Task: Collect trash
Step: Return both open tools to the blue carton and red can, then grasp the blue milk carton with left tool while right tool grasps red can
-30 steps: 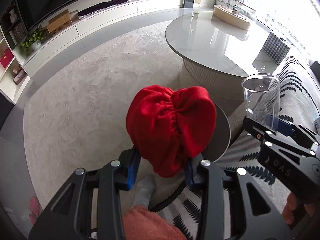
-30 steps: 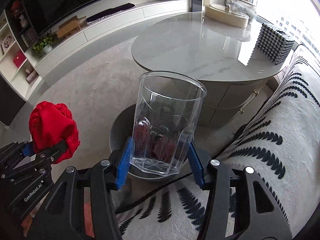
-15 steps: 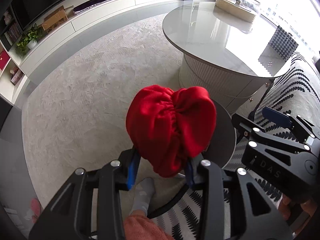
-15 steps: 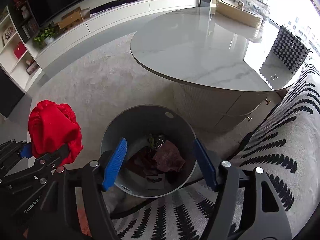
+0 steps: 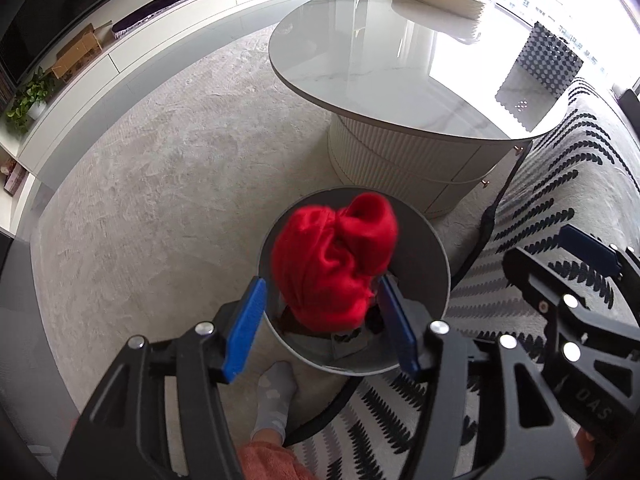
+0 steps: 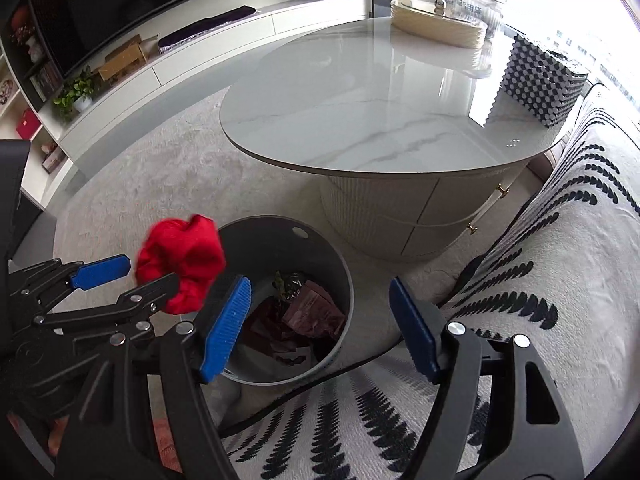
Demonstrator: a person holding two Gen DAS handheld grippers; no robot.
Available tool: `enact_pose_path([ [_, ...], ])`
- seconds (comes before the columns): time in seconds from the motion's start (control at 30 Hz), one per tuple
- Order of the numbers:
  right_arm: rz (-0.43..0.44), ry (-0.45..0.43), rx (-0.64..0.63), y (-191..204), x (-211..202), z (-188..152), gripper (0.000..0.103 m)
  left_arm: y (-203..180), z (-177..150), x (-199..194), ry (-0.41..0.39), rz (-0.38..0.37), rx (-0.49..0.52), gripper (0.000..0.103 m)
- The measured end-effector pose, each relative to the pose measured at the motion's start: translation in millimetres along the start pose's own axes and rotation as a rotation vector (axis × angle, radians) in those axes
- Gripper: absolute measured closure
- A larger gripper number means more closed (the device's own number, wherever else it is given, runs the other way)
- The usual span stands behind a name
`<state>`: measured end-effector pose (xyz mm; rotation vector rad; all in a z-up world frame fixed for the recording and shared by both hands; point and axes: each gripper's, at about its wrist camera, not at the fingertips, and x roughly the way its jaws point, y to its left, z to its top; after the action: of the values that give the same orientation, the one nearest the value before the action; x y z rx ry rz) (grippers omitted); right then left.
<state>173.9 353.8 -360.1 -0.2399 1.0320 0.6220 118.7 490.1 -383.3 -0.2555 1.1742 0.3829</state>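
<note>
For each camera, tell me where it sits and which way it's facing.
Left wrist: on the left hand-held gripper, facing down at the red cloth over the trash bin; socked foot visible.
Right wrist: on the right hand-held gripper, facing down into the bin.
Shared: bin, cloth, marble table.

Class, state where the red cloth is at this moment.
In the left wrist view the red cloth sits between the open left gripper, over the grey bin, beside the round table.
</note>
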Motion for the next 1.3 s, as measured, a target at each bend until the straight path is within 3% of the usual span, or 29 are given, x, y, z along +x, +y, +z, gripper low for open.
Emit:
enact_pose_path([
  [0.33,-0.061,-0.056,0.115,-69.0,-55.6,-26.1,0.034,-64.6,-2.8,-36.7,-0.063,-0.032,0.11,0.042],
  [0.57,-0.192,-0.121,0.248,-164.7,-130.2,-68.6,0.034,-167.5,-19.2,-72.6,-0.133,-0.101,0.279,0.038],
  [0.83,-0.397,-0.159,0.511,-299.6,-197.9,-137.7,0.033,-300.8,-41.1,-91.7,-0.179,-0.178,0.488,0.038],
  [1.03,-0.494,-0.18,0.7,-372.4,-216.3,-168.0,0.033,-388.6,-45.5,-87.8,-0.194,-0.216,0.644,0.038],
  [1.3,-0.524,-0.164,0.796,-420.1,-194.5,-164.7,0.033,-474.8,-21.4,-66.7,-0.216,-0.248,0.756,0.037],
])
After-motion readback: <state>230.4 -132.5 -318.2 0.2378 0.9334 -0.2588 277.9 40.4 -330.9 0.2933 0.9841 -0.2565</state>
